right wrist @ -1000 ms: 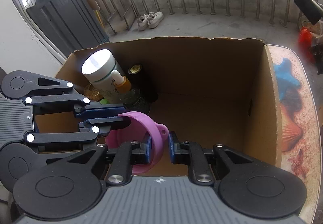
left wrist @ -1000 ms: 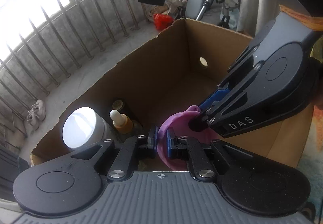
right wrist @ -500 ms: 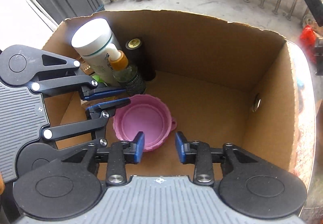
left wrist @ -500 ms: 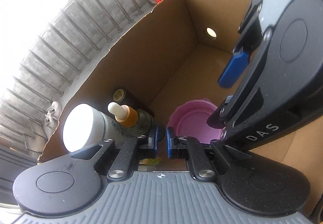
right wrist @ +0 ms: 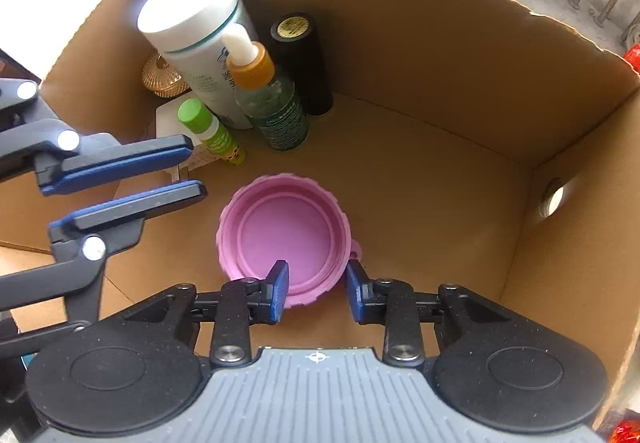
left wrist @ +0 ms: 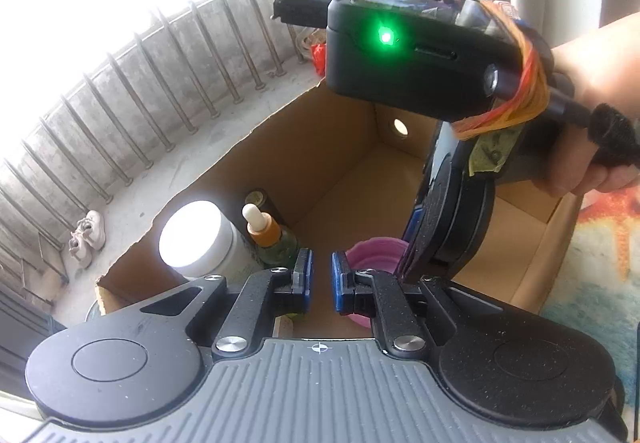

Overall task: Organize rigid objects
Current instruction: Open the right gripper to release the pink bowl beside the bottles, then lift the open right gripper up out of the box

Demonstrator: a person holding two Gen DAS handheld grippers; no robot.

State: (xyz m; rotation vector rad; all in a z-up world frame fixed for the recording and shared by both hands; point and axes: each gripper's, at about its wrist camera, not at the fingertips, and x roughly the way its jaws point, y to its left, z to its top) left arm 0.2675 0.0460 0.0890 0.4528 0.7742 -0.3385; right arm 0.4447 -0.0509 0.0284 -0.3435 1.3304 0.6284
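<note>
Pink silicone, a collapsible bowl (right wrist: 285,233), lies flat on the floor of the cardboard box (right wrist: 440,55), its near rim just ahead of the right gripper (right wrist: 317,289), whose jaws have just been narrowing and stand apart, touching nothing. The left gripper (right wrist: 132,179), left of the bowl, is all but closed and empty. Beyond stand a green dropper bottle (right wrist: 276,111), a white bottle (right wrist: 196,31) and a black cylinder (right wrist: 302,59).

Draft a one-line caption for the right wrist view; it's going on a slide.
Pink bowl lying on the cardboard box floor, right gripper open above its rim.
</note>
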